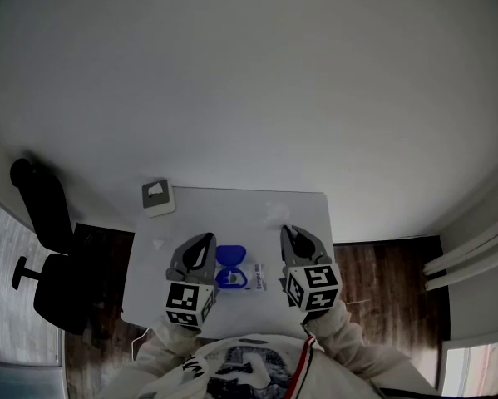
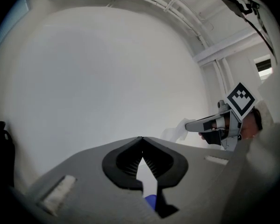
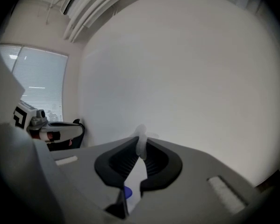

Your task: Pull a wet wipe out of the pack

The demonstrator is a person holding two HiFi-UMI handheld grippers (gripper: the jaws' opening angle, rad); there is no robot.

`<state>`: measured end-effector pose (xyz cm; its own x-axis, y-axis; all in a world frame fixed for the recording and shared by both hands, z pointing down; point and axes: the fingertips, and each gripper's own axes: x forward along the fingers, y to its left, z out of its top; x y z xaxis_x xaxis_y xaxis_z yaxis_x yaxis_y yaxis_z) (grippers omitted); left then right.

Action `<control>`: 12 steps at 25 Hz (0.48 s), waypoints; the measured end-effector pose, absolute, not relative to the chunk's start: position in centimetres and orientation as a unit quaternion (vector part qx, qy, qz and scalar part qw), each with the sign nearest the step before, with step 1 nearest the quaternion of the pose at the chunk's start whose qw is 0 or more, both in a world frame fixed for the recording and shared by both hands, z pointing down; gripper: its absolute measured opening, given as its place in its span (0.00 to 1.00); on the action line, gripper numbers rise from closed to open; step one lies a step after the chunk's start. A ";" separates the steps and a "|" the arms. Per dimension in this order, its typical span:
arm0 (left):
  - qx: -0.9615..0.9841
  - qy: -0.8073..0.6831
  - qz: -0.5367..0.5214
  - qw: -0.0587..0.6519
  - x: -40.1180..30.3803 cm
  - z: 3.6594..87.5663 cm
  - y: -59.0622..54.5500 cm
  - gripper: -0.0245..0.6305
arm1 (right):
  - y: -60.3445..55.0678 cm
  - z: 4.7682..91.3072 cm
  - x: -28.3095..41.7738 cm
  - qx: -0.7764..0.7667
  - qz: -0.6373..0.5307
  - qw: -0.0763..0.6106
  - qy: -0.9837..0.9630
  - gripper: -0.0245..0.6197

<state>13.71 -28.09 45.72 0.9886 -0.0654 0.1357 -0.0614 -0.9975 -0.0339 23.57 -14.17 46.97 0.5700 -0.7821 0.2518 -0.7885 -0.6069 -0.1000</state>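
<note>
The wet wipe pack [image 1: 250, 278] lies on the white table [image 1: 224, 210], its blue lid [image 1: 230, 257] flipped open. My right gripper [image 1: 285, 231] is raised above the table right of the pack. It is shut on a white wipe [image 3: 140, 146], whose end pokes out past the fingertips. In the left gripper view the same wipe [image 2: 177, 132] hangs from the right gripper [image 2: 190, 125]. My left gripper [image 1: 208, 239] hovers left of the pack. Its jaws [image 2: 140, 140] meet at the tips with nothing between them. A bit of the blue lid [image 2: 150, 201] shows below them.
A small grey box [image 1: 158, 196] with something white on top stands at the table's far left corner. A black office chair [image 1: 45, 248] is on the wooden floor to the left. A bare white wall rises behind the table.
</note>
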 end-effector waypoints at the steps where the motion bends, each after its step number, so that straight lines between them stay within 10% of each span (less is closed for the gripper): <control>1: -0.997 0.030 -0.065 0.017 13.9 45.2 -28.0 0.04 | -14.1 46.3 23.6 0.887 0.131 0.008 -0.442 0.07; 12: -0.998 0.034 -0.034 0.030 14.9 41.1 -27.2 0.04 | -12.5 40.3 23.6 0.899 0.063 -0.007 -0.434 0.07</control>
<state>14.89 -27.25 41.14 0.9954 -0.0691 0.0662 -0.0650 -0.9959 -0.0625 23.55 -12.48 40.35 0.6150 -0.7813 0.1062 -0.7796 -0.6227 -0.0671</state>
